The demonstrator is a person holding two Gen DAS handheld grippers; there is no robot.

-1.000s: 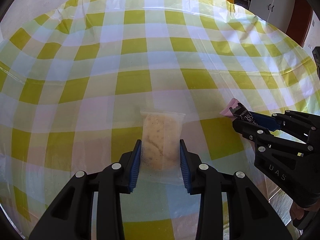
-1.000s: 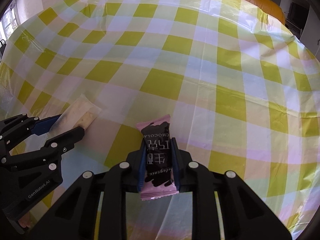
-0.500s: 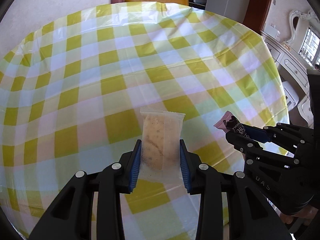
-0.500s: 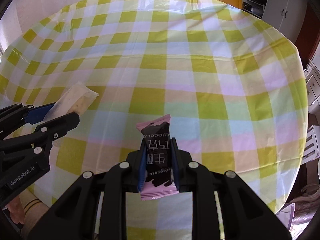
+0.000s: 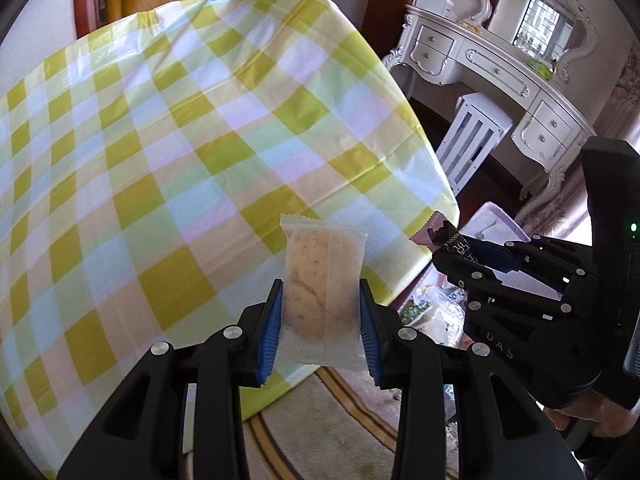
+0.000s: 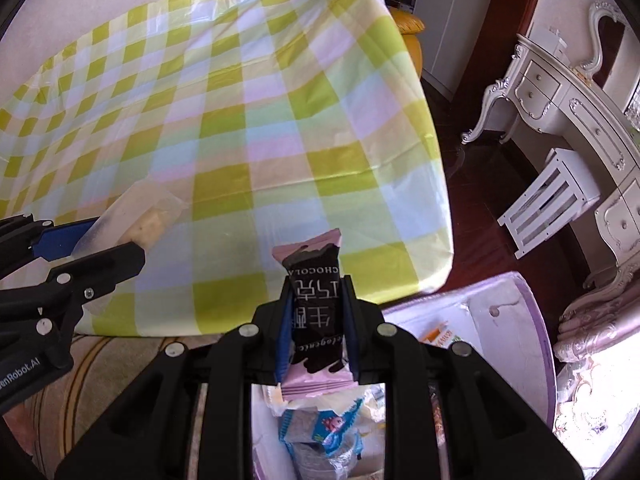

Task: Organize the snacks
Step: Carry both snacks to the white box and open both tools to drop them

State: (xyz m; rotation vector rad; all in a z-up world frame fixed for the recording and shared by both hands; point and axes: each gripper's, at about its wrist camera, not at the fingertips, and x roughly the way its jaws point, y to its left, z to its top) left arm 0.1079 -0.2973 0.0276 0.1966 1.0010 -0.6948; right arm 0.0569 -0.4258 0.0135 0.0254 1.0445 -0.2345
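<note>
Both tongs, left (image 5: 320,320) clamping a clear-wrapped biscuit (image 5: 322,280) and right (image 6: 316,320) a pink-and-black chocolate bar (image 6: 314,312), have swung past the desk's (image 6: 240,120) edge toward the lilac snack box (image 6: 516,320).

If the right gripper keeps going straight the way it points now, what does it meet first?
Probably the snack packets in the pale box on the floor. The right gripper, shut on the chocolate bar, points down over them; depth is unclear.
</note>
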